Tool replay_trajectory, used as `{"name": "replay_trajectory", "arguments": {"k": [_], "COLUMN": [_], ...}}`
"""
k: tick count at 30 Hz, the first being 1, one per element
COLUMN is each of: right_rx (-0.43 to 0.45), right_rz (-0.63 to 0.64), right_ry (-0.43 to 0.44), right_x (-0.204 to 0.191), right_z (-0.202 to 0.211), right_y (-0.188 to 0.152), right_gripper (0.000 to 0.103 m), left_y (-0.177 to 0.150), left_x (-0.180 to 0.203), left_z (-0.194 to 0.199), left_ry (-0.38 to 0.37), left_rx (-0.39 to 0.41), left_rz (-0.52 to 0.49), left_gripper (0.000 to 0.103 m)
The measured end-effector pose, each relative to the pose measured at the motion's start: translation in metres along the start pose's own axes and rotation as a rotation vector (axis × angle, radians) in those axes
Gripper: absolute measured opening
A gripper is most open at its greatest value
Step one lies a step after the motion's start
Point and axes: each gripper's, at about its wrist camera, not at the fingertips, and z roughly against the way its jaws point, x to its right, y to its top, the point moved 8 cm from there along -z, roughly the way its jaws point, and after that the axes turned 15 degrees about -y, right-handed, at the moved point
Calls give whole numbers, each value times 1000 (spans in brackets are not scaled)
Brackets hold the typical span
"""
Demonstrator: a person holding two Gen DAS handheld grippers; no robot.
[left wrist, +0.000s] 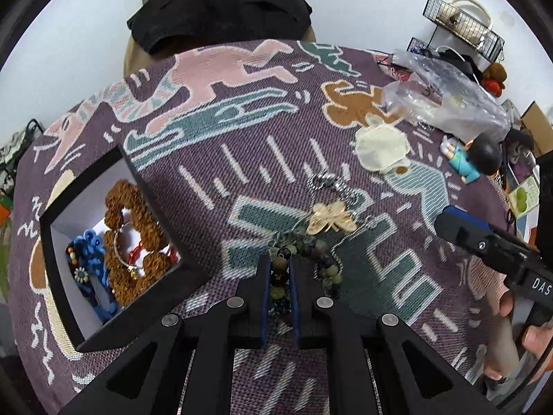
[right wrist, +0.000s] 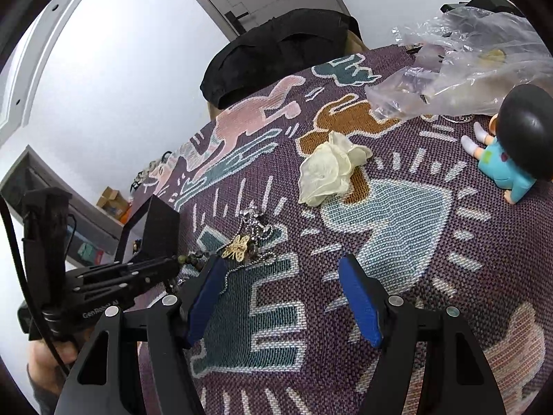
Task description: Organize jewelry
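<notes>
My left gripper (left wrist: 279, 264) is shut on a dark green and brown bead bracelet (left wrist: 304, 242) that lies on the patterned cloth (left wrist: 242, 159). Just beyond it lie a gold butterfly pendant (left wrist: 330, 218) and a silver ball chain (left wrist: 328, 181). An open black box (left wrist: 166, 221) with a white inside stands to the left; it holds brown bead strands (left wrist: 131, 214), a blue bracelet (left wrist: 90, 252) and a thin bangle. My right gripper (right wrist: 280, 266) is open and empty over the cloth, to the right of the pendant (right wrist: 238, 247). The left gripper (right wrist: 166, 266) shows at its left.
A cream cloth pouch (left wrist: 380, 148) lies beyond the jewelry. A toy figure in blue (left wrist: 477, 159) and a crumpled clear plastic bag (left wrist: 446, 100) sit at the right. A black cushion (left wrist: 221, 10) lies at the far edge. Wire baskets (left wrist: 463, 27) stand far right.
</notes>
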Motion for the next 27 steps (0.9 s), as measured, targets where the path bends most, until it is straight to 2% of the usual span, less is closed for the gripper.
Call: {"name": "replay_trajectory", "arguments": {"k": [8,21,25,27], "right_rx": [-19,-62,-86,-93], "right_rz": [48,128,153,161], "right_ry": [16,63,97,100], "right_x": [-22,-61,-78,-84], "right_z": [-5,-13,-16,-18], "right_y": [-10,-31,-37,-38], "right_gripper": [70,70,62,62], "left_y": [-11,-56,-59,-58], "left_x": [-7,-27,-33,-34], "left_z": [10,24,34,43], "left_ry": [-9,-14,-26,-31], "left_rx": [15,17,46,73], "left_rz": [13,39,56,55], "left_gripper": [10,10,10,10]}}
